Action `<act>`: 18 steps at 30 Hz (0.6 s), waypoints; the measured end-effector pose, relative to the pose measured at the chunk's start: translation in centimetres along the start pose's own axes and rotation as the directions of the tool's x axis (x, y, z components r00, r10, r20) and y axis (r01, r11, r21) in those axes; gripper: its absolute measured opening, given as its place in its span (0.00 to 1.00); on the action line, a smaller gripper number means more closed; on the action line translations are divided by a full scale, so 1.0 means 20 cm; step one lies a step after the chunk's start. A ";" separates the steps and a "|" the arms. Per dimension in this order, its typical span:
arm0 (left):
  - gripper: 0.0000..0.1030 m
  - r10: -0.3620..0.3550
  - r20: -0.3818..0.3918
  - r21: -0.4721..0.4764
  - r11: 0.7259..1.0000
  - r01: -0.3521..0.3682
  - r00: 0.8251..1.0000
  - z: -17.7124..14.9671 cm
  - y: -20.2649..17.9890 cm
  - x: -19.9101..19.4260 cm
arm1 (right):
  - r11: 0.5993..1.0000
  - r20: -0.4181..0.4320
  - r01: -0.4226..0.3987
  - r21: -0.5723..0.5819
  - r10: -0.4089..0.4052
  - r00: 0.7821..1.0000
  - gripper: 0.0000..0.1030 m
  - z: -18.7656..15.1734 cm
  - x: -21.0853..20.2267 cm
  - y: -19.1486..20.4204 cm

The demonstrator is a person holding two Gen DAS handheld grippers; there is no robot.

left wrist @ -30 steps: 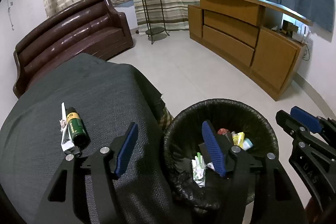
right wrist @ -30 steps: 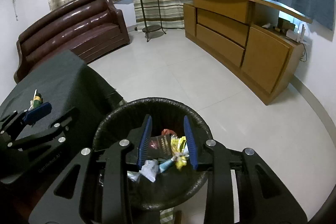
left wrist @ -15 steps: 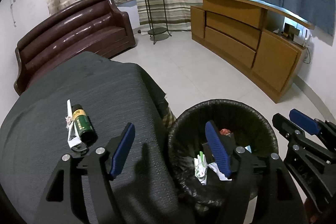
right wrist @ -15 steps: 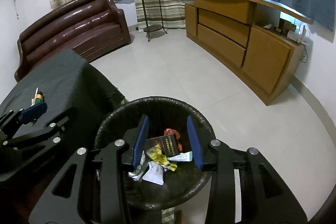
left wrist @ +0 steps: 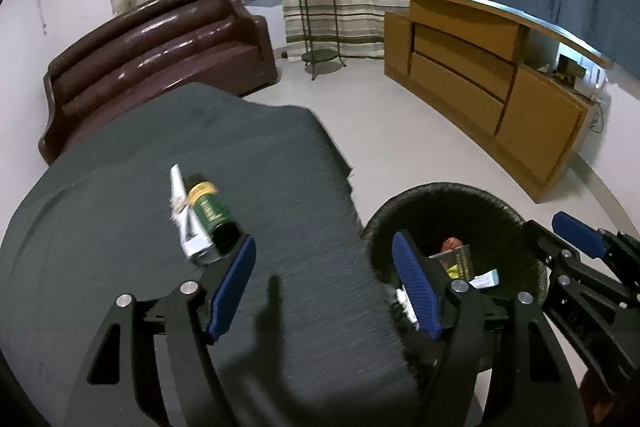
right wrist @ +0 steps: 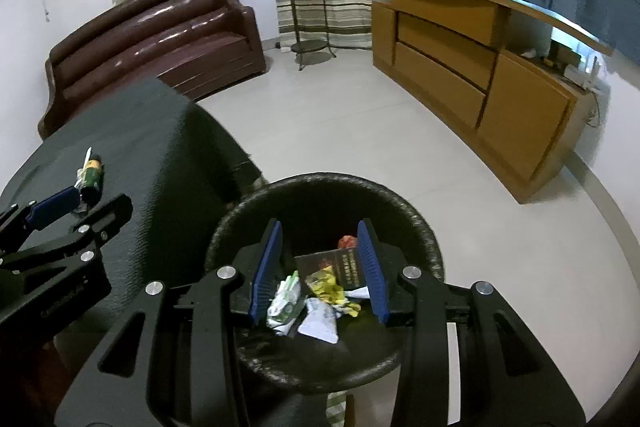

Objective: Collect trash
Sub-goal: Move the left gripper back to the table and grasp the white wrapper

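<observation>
We are looking at the last trash on the table: a small green cylindrical bottle with a yellow band (left wrist: 210,217), lying on its side, touching a crumpled white paper wrapper (left wrist: 185,223) on its left. Both are resting on the dark grey woven tablecloth (left wrist: 120,227), well left of the round black bin lined with a crinkled plastic bag (right wrist: 416,227). We are holding the left gripper (left wrist: 324,285) low over the cloth, fingers spread wide and empty, its left blue ribbed pad (left wrist: 234,287) just beside the bottle's dark base; we judge it is lining up for that pick. We are hovering the right gripper (right wrist: 318,269) over the bin mouth, fingers parted, gripping nothing, probably because it is done dropping. Inside the bin are lying a green-white packet (right wrist: 286,301), yellow crumpled wrapper (right wrist: 326,285), dark glossy booklet (right wrist: 332,265), and white scraps. The bottle is smooth and round, so it may roll when pinched. Beyond the bin: a brown leather sofa (left wrist: 160,39) and a wooden sideboard (left wrist: 480,79).
</observation>
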State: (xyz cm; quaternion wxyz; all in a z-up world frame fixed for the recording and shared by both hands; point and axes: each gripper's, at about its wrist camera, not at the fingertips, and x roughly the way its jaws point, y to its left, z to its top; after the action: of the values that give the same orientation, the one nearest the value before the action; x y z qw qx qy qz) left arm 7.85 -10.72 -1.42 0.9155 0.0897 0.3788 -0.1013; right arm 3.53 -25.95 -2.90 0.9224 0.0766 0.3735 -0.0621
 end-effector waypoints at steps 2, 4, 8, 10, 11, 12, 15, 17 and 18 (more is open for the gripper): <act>0.67 0.010 -0.009 -0.012 1.000 -0.010 1.000 -0.02 0.05 0.00 | 1.000 -0.001 -0.008 -0.008 0.008 1.000 0.38 0.00 0.00 0.03; 0.67 0.020 -0.017 -0.026 0.999 -0.021 1.000 -0.04 0.09 -0.01 | 1.000 -0.004 -0.020 -0.018 0.019 1.000 0.38 0.00 0.00 0.07; 0.67 0.043 -0.028 -0.062 0.997 -0.044 0.999 -0.05 0.18 -0.01 | 0.999 -0.008 -0.041 -0.035 0.041 0.999 0.38 0.00 0.01 0.14; 0.67 0.057 -0.033 -0.080 0.995 -0.059 0.998 -0.06 0.24 -0.01 | 0.998 -0.010 -0.054 -0.046 0.053 0.999 0.38 0.01 0.01 0.18; 0.67 0.063 -0.036 -0.090 0.994 -0.066 0.997 -0.06 0.26 -0.01 | 0.997 -0.011 -0.060 -0.051 0.060 0.998 0.38 0.01 0.01 0.20; 0.67 0.070 -0.042 -0.101 0.992 -0.074 0.997 -0.07 0.29 0.00 | 0.996 -0.012 -0.066 -0.054 0.065 0.998 0.38 0.02 0.01 0.21; 0.67 0.074 -0.069 -0.138 0.987 -0.083 0.995 -0.08 0.35 0.02 | 0.994 -0.016 -0.085 -0.065 0.084 0.996 0.38 0.03 0.03 0.26; 0.67 0.065 -0.085 -0.163 0.983 -0.078 0.994 -0.07 0.38 0.03 | 0.993 -0.017 -0.093 -0.069 0.092 0.996 0.38 0.04 0.03 0.29; 0.67 0.062 -0.091 -0.174 0.982 -0.077 0.994 -0.07 0.39 0.04 | 0.993 -0.017 -0.097 -0.071 0.096 0.995 0.38 0.04 0.03 0.31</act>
State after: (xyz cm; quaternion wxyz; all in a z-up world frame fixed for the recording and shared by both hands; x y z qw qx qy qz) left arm 9.42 -2.97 -2.23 0.9059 0.0252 0.4216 -0.0314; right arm 5.60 -20.15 -2.15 0.9240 0.0620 0.3774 -0.0034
